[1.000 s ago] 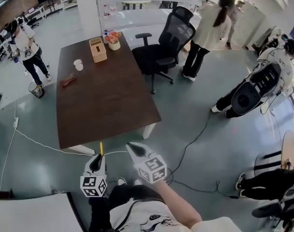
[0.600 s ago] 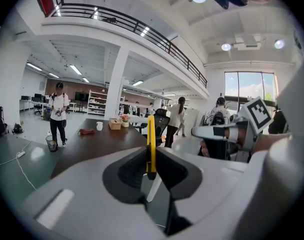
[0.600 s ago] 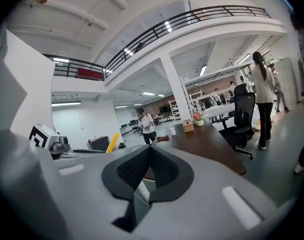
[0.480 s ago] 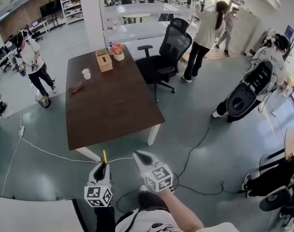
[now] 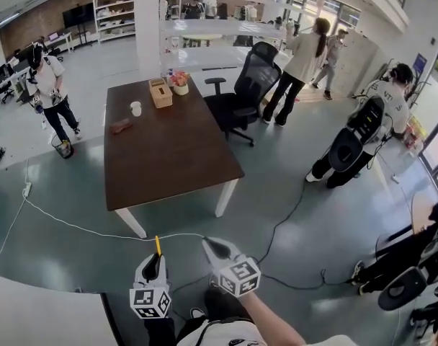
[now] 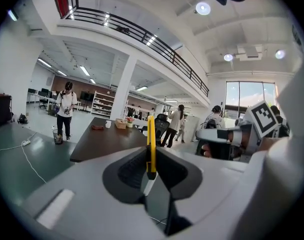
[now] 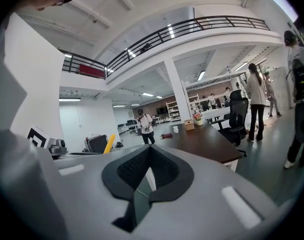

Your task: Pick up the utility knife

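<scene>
The yellow utility knife [image 5: 158,246] stands upright, pinched between the jaws of my left gripper [image 5: 153,262], low in the head view over the grey floor. In the left gripper view the knife [image 6: 151,139] rises as a thin yellow strip from the left gripper [image 6: 150,156], which is shut on it. My right gripper [image 5: 212,249] hovers just to the right, shut with nothing in it. Seen from the right gripper [image 7: 149,151], the knife [image 7: 109,144] shows at the left. Both grippers are well short of the brown table [image 5: 190,157].
The table carries a white cup [image 5: 136,109], a wooden box [image 5: 161,92], a flower pot [image 5: 179,80] and a reddish item [image 5: 121,127]. A black office chair [image 5: 246,85] stands at its right. Cables [image 5: 75,228] cross the floor. Several people stand around. A white desk corner [image 5: 39,316] is at lower left.
The view has drawn back from the table, which now lies farther away and higher in the picture. Both grippers keep their pose; the knife stays in the left one.
</scene>
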Action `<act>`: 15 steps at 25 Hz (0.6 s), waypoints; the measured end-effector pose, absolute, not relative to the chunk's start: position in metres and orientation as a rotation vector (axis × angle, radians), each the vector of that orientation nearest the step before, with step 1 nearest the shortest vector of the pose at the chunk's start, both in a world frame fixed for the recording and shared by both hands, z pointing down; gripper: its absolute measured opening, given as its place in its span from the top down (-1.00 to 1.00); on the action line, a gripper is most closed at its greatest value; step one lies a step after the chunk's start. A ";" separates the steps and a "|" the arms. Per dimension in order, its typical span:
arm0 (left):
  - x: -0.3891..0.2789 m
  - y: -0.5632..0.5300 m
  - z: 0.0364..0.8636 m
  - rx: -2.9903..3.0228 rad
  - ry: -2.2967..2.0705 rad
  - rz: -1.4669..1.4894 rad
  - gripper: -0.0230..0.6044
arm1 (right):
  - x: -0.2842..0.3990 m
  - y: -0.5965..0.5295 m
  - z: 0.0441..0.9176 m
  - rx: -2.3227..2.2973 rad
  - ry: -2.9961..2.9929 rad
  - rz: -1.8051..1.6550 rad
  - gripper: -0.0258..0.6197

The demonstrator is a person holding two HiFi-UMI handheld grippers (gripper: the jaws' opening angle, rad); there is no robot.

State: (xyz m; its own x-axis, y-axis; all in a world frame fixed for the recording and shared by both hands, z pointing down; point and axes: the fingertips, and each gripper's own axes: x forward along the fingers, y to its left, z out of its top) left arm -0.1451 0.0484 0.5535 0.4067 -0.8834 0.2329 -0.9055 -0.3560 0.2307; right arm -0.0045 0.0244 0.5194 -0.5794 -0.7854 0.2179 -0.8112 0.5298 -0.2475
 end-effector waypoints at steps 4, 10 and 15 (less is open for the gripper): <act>-0.151 0.063 0.545 2.347 -1.574 0.063 0.77 | -0.013 0.037 0.510 1.388 -2.694 0.449 0.92; -0.155 0.058 0.520 2.354 -1.656 -0.007 0.77 | -0.017 0.037 0.493 1.365 -2.746 0.348 0.92; -0.138 0.054 0.498 2.404 -1.687 -0.038 0.77 | 0.002 0.040 0.473 1.395 -2.781 0.285 0.92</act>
